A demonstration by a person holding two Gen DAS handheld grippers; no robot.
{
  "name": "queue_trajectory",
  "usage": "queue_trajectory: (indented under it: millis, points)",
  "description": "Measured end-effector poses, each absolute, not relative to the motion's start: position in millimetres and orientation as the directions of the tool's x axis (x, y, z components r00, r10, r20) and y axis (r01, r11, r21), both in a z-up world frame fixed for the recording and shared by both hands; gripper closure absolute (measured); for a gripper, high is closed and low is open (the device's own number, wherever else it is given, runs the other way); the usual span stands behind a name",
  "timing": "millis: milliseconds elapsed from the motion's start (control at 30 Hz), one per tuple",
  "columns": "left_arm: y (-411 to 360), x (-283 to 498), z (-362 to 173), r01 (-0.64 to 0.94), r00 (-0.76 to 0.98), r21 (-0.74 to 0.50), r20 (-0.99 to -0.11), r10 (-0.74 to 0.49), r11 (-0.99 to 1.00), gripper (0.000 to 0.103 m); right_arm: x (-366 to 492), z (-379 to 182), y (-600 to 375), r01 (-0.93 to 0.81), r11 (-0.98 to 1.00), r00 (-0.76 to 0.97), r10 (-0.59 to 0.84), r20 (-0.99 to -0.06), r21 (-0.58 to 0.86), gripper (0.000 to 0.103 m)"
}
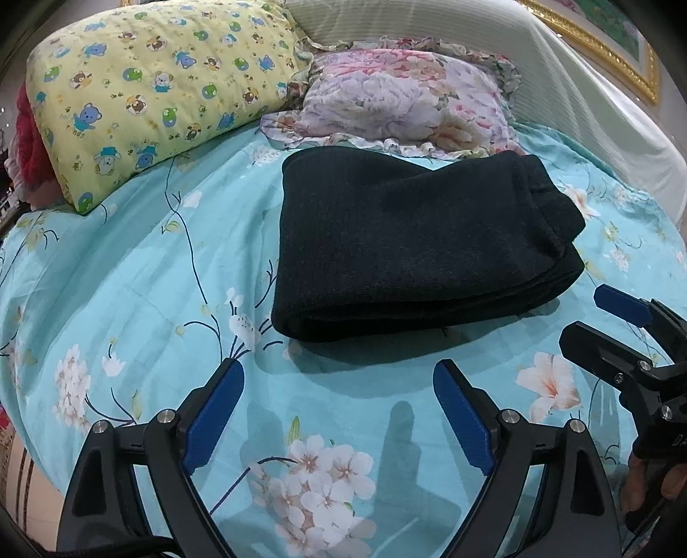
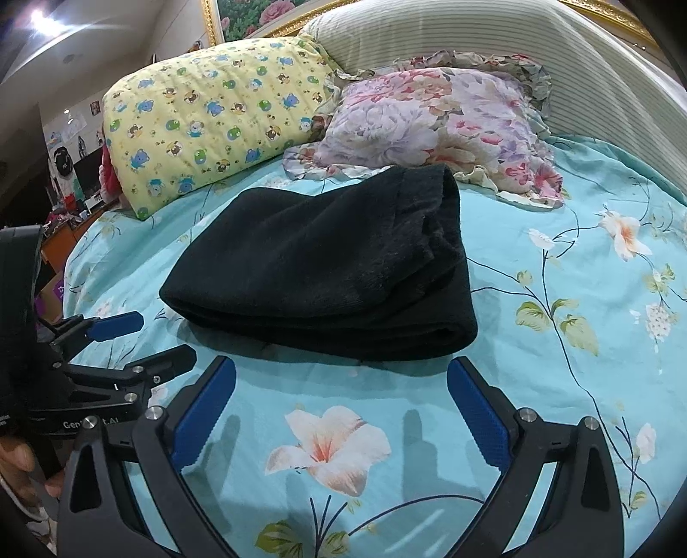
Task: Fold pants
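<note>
On the turquoise bedspread printed with white and peach blossoms (image 1: pixel 129 274), the black knitted pants (image 1: pixel 412 244) lie folded into a thick, layered rectangle, one rounded fold edge turned toward both grippers and the stacked ends bunched on the side away from the yellow pillow. Just behind the pants, a lilac and pink floral pillow with a ruffled edge (image 1: pixel 408 98) rests with its frill touching or nearly touching the far border of the dark cloth. Beside that pillow, and well clear of the pants, sits a yellow quilted pillow patterned with cartoon bears and frogs (image 1: pixel 150 86). Behind both pillows rises a pale striped padded headboard (image 1: pixel 472 38). Near the pants, on their front side, the left gripper (image 1: pixel 339 377) hovers over the bedspread with its blue-padded fingers (image 1: pixel 214 412) spread wide apart and nothing between them. The right gripper (image 2: pixel 341 377) hangs in front of the pants too, its blue pads equally far apart and holding nothing, not touching the fabric. Each gripper shows at the edge of the other's view, side by side, both clear of the pants.
</note>
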State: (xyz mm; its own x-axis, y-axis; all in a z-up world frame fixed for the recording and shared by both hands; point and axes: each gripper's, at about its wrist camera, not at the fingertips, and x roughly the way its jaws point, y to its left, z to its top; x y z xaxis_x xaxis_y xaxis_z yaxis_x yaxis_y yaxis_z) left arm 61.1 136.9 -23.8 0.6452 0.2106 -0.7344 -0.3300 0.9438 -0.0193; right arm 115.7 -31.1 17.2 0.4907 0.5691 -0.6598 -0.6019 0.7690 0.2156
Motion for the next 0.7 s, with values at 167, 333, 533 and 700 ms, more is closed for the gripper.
queue_trajectory:
  millis: [167,333,533,700]
  points:
    - [137.1,63.2,-26.7,-0.322,0.651,-0.030,-0.733,0.198,0.946,0.012,116.9,14.6,-31.0,-0.600,0.765,0.497,0.585,-0.640,0.233,0.004]
    - [136.5,65.5,-28.8,-0.319,0.646,-0.021,-0.736,0.201,0.948,0.012,119.9,9.2,-29.0,-0.591,0.768,0.494,0.586,-0.643,0.246,0.004]
    - [136.2,68.1,-30.1,-0.320,0.643,-0.006,-0.736,0.212,0.947,0.012,121.9,6.4,-28.0,-0.590,0.768,0.493,0.587,-0.642,0.249,0.004]
    - [137.5,69.6,-30.3,-0.323,0.645,-0.005,-0.733,0.216,0.946,0.012,124.6,5.9,-27.3,-0.591,0.766,0.491,0.592,-0.639,0.255,0.004]
